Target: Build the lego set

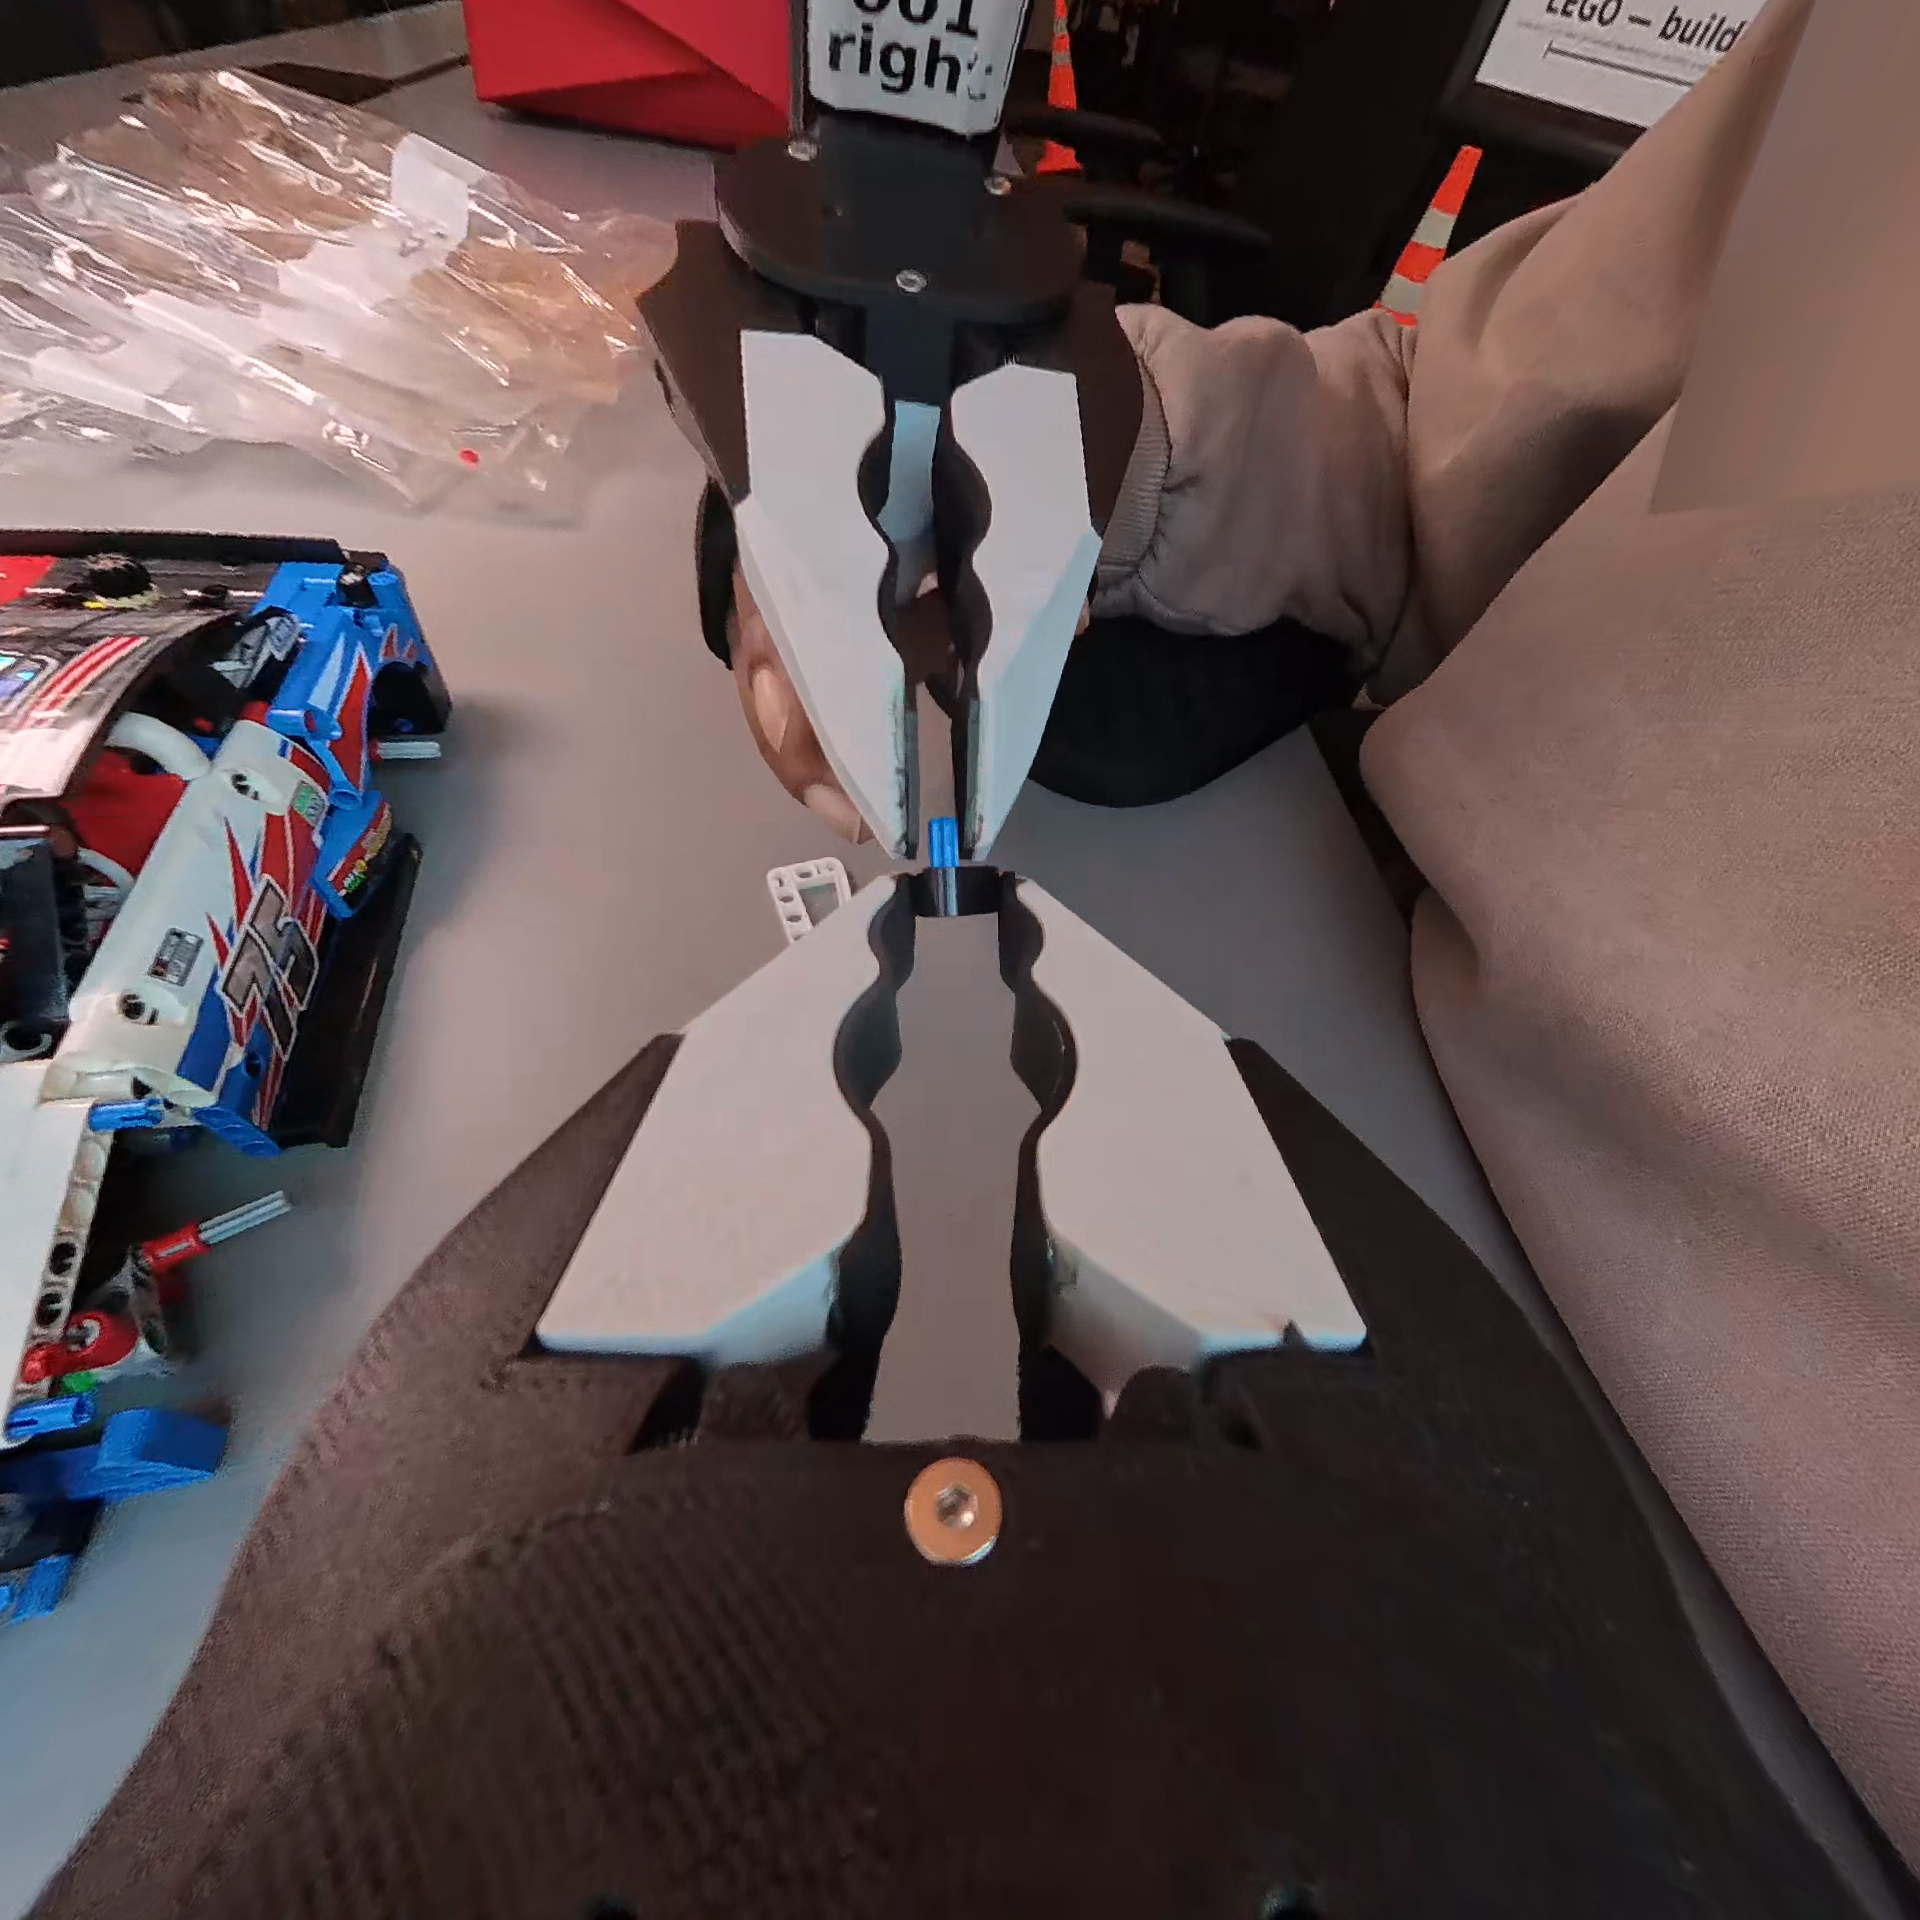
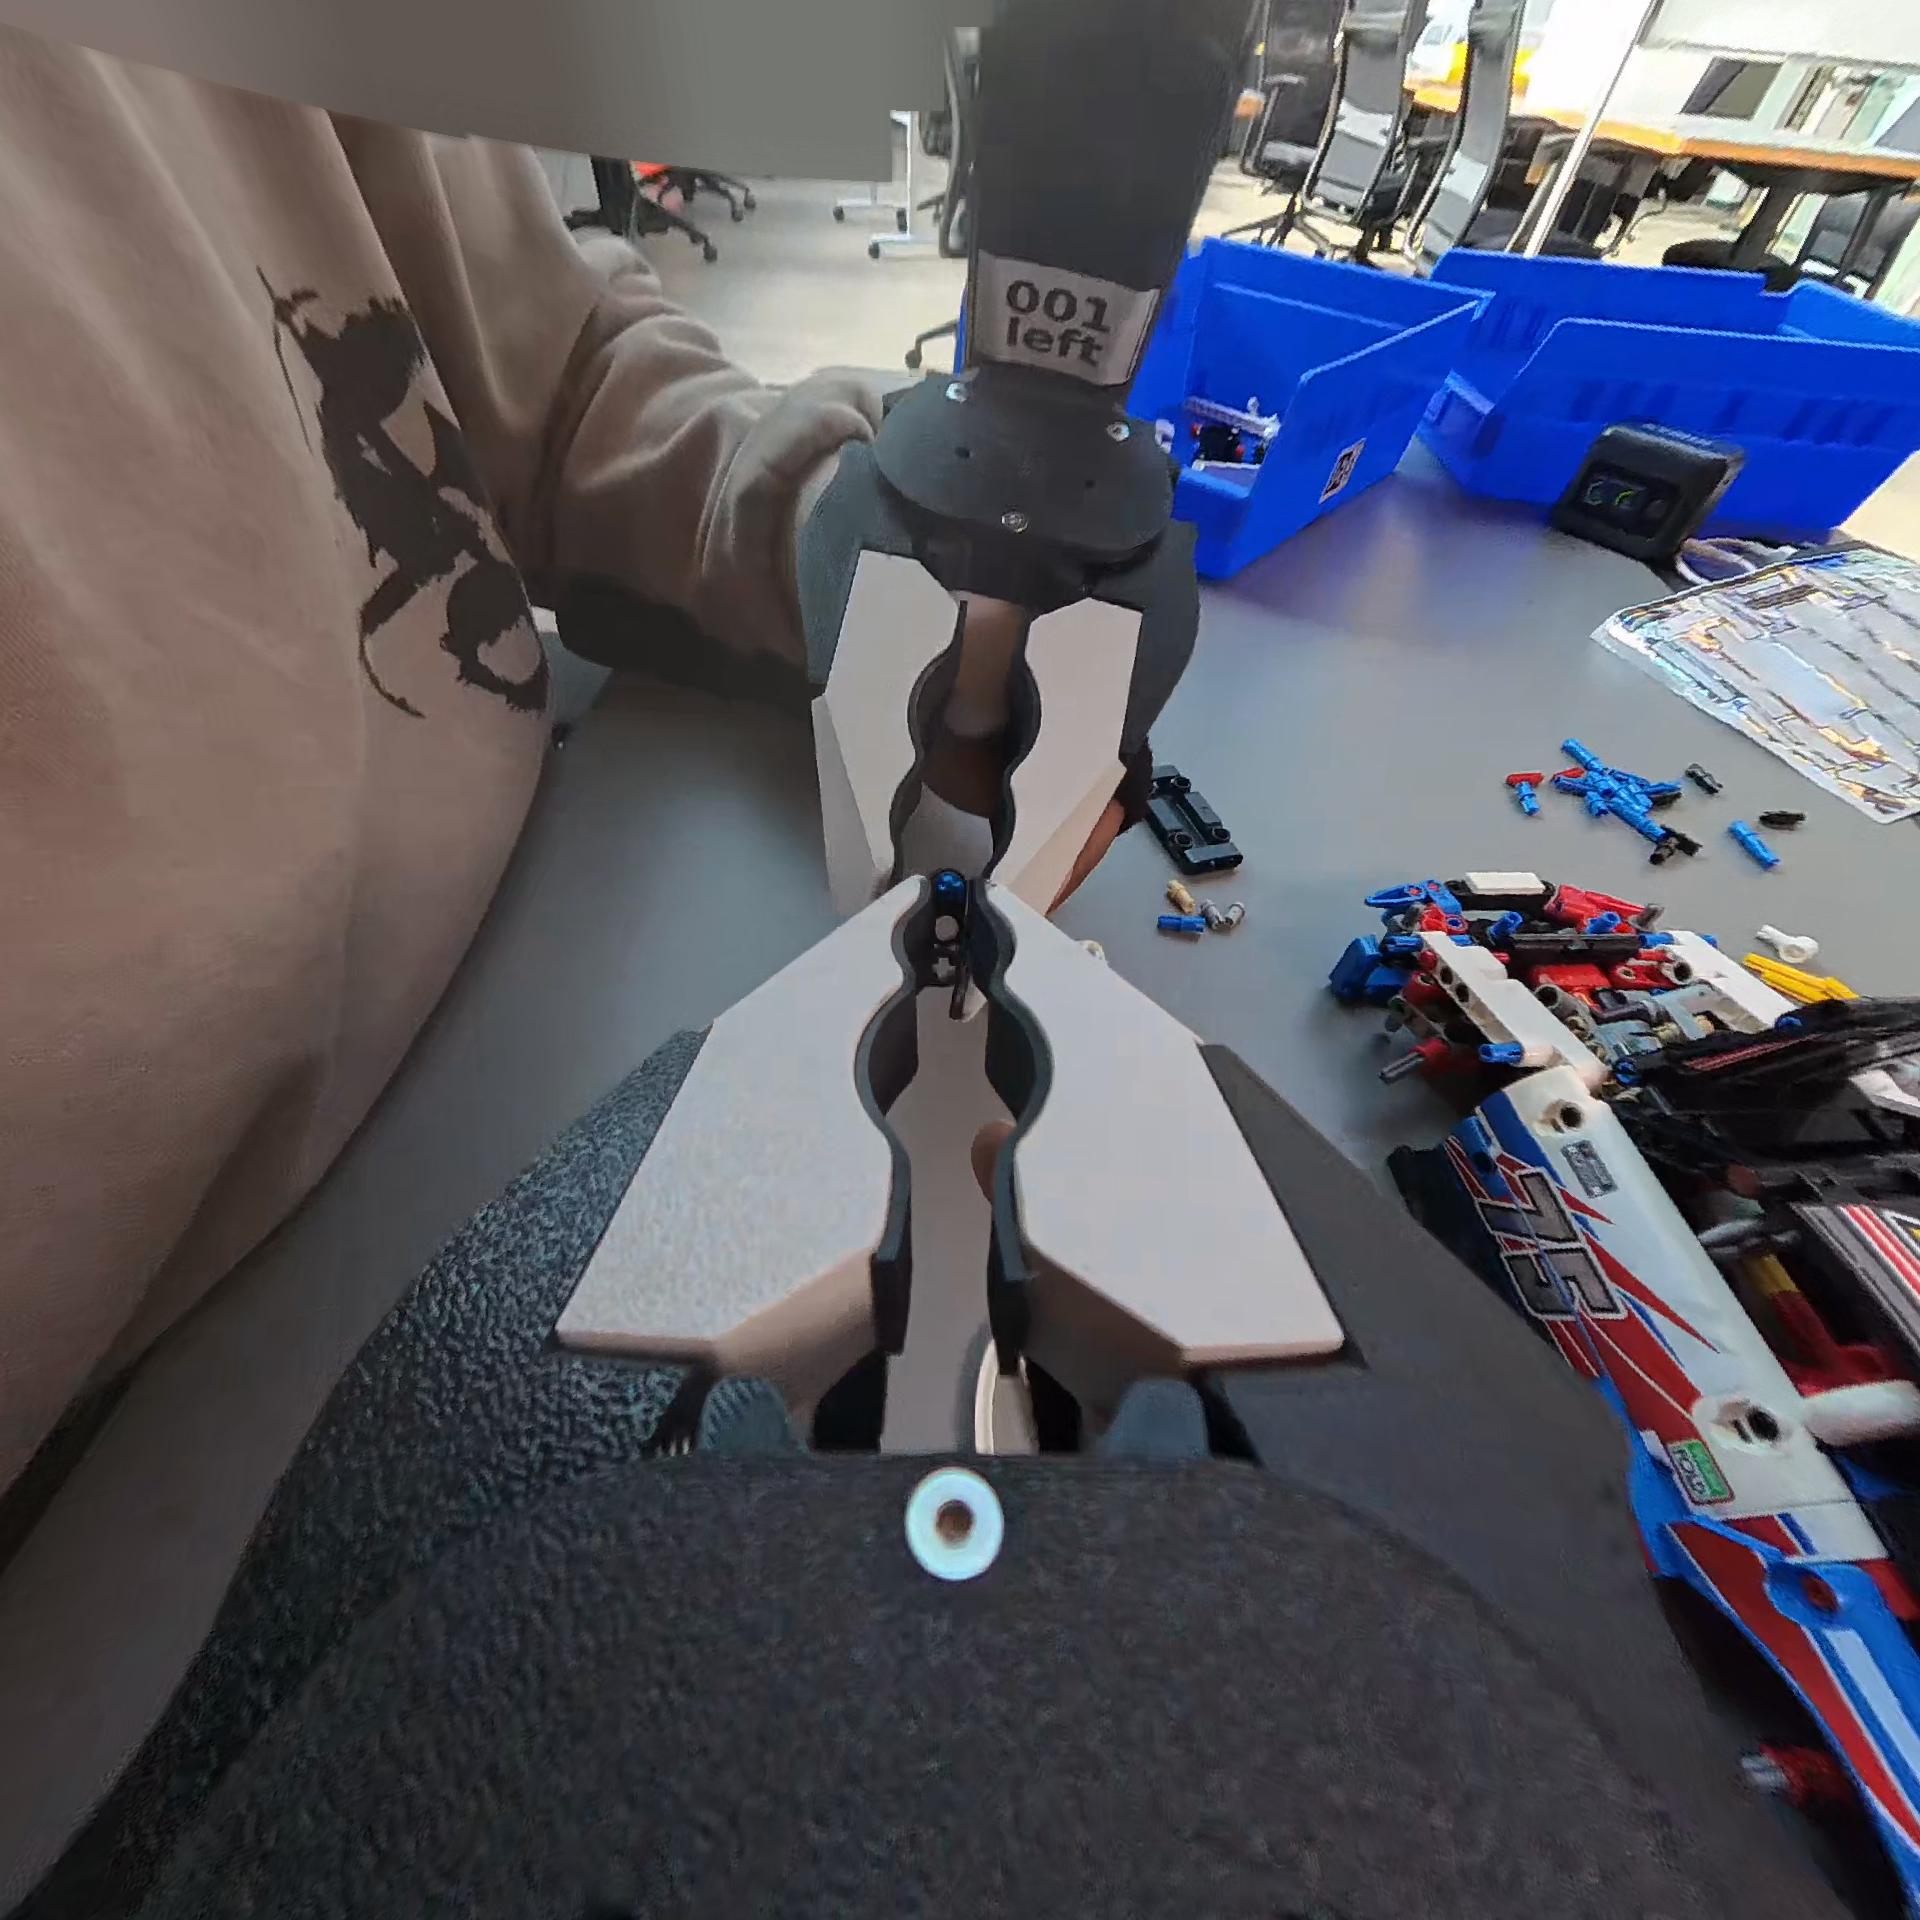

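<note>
Both grippers met tip to tip above the grey tabletop [image 1: 582, 644]. Left gripper [image 1: 956, 896] was pinching a small black lego beam piece [image 1: 954, 894]; right gripper [image 1: 940, 831] was clamped on a short blue lego pin [image 1: 941, 840], pin end touching the beam. Half-built blue, white & red lego race car [image 2: 1621, 1174] sat to one side, w/ loose blue pins [image 2: 1621, 795] beyond it. Clear plastic bags [image 1: 281, 301] lay further back.

Car [image 2: 1621, 1226] on table [image 2: 1382, 665] — bins [image 2: 1558, 416] behind (farther).

An office: rows of swivel chairs [image 2: 1351, 135] and long desks [image 2: 1714, 145] behind.
</note>
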Action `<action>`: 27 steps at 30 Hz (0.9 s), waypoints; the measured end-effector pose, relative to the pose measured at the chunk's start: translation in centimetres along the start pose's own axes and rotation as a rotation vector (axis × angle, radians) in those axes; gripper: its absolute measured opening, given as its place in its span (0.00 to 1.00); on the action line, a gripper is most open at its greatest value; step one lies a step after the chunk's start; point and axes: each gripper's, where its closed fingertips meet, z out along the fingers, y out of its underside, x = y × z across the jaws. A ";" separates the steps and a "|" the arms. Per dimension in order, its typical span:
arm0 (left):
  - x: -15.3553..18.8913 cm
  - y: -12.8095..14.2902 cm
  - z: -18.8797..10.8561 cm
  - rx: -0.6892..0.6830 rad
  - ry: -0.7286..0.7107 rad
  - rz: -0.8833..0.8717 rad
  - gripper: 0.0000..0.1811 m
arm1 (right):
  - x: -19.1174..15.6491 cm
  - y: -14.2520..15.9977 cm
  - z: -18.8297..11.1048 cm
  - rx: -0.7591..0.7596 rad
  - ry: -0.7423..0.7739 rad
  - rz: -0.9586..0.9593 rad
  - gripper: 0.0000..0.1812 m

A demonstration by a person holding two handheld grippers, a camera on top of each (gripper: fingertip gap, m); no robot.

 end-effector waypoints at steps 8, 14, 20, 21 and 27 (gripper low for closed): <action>-0.4 1.4 0.4 -0.087 -0.015 -0.014 0.07 | 0.1 1.4 0.4 -0.074 0.021 0.002 0.00; -2.7 1.8 -0.1 -0.130 -0.208 0.119 0.07 | 1.7 1.8 0.9 -0.074 0.126 0.120 0.00; -3.8 1.0 -0.6 -0.109 -0.330 0.230 0.07 | 2.5 1.1 0.8 -0.045 0.177 0.170 0.00; -4.0 0.9 -0.7 -0.107 -0.349 0.252 0.07 | 2.6 1.0 0.8 -0.042 0.188 0.177 0.00; -4.5 -0.2 -1.1 -0.051 -0.448 0.382 0.07 | 3.0 0.2 0.8 -0.055 0.271 0.122 0.00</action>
